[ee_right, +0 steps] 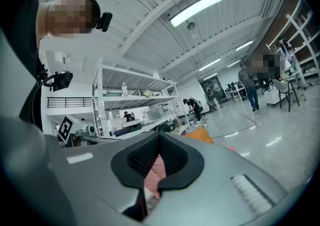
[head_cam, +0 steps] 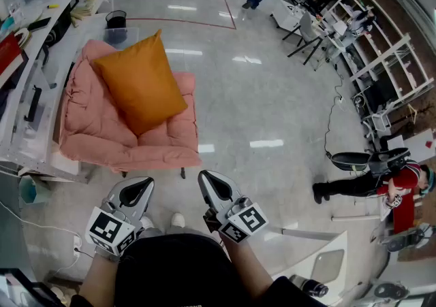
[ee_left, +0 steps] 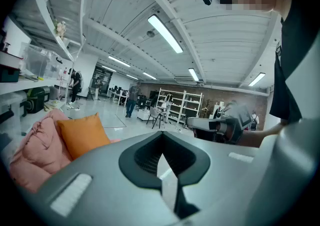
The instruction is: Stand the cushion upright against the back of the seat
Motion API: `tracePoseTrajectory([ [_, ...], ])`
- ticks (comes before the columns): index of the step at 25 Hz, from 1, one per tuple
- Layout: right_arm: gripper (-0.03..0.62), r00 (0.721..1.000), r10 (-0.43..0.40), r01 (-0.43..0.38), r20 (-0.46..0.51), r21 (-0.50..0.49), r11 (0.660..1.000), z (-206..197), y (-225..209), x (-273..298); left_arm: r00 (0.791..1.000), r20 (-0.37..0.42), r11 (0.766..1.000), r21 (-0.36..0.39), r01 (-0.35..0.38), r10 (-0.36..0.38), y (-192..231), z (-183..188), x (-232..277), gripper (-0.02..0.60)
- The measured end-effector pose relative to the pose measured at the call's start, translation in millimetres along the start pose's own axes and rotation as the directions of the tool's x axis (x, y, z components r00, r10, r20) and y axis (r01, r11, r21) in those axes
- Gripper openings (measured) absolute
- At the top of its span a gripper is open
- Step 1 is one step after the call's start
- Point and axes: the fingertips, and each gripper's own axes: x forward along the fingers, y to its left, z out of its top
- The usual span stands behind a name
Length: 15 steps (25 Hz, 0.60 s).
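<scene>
Orange cushion (head_cam: 139,81) sits upper left, on the pink seat (head_cam: 88,137). It looks light and squashy, so pinch a top corner. Left tongs (head_cam: 139,188) and right tongs (head_cam: 208,182) are both closed, empty, bottom centre.

1. Cushion (head_cam: 139,81): orange, square and plump, in plain fabric with pointed corners. It stands on edge with one corner uppermost, leaning against the seat's backrest. Its lower part rests on the seat pad, toward the pad's rear edge.
2. Seat (head_cam: 160,152): a low pink chair, thickly padded, with soft rumpled quilting over backrest and pad. It stands on the glossy grey floor (head_cam: 272,94).
</scene>
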Motion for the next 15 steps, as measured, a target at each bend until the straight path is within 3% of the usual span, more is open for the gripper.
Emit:
tracePoseTrajectory([
  [15,0.003,0.998,0.042,-0.042,-0.04,-0.018,0.999,-14,37,37,0.997,0.016,0.996,-0.036,-0.076,0.077,39,-2,-36,0.02],
])
